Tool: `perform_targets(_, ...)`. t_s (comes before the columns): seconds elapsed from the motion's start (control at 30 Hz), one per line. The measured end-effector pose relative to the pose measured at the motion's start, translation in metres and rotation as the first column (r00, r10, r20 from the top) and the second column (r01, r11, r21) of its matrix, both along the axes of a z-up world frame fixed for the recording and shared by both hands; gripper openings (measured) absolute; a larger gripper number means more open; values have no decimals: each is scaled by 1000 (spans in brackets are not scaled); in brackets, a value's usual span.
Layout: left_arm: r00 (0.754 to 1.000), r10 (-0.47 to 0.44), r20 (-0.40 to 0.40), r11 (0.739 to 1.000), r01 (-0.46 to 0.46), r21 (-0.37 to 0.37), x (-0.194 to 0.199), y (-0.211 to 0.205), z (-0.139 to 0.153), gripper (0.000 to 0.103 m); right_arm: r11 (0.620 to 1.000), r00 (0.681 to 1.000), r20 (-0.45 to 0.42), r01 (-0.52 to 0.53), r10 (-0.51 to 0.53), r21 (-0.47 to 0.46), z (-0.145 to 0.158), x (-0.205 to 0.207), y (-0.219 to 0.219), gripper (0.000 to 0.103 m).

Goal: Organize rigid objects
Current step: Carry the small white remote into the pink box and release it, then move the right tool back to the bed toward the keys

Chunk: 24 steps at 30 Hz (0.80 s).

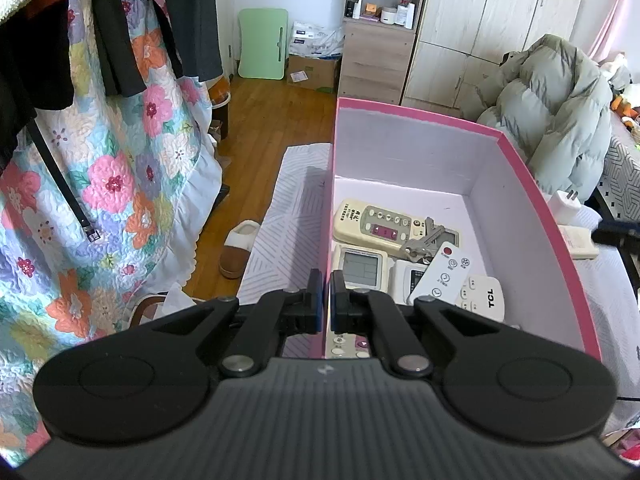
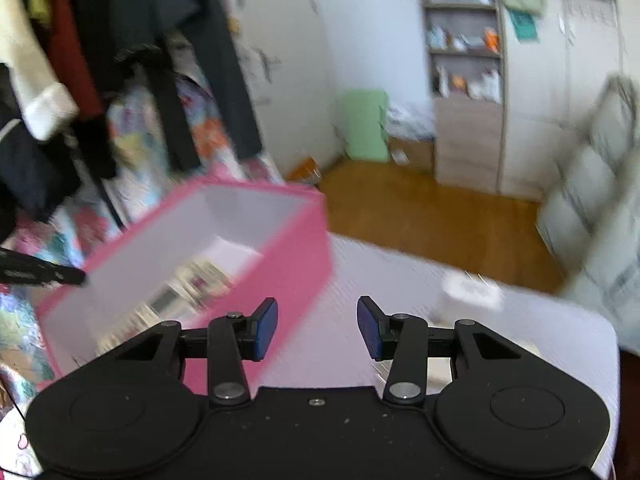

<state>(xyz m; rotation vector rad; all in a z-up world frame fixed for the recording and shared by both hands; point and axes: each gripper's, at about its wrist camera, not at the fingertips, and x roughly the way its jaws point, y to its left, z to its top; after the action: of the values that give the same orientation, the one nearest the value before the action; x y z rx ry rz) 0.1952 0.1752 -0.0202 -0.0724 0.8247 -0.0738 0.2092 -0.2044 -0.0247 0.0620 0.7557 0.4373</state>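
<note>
A pink box with a white inside stands on the white patterned bed surface. It holds several remote controls: a cream one, a white one with a red button, a TCL one, and a bunch of keys. My left gripper is shut on the box's near left wall. My right gripper is open and empty above the bed, right of the box. A white charger plug and a cream remote lie right of the box.
A floral quilt and dark clothes hang at the left. A slipper lies on the wooden floor. A puffy grey-green jacket sits at the right. A wooden cabinet and a green board stand at the back.
</note>
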Motion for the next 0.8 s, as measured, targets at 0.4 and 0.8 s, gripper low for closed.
perform_targets(0.4, 1000, -17, 6, 1000, 16, 24, -1, -3, 0, 3, 997, 991, -123, 42, -50, -64, -69, 31, 4, 49)
perform_targets(0.8, 1000, -25, 1, 1000, 25, 4, -1, -1, -1, 3, 988, 997, -16, 72, -75, -134, -85, 49, 35, 56)
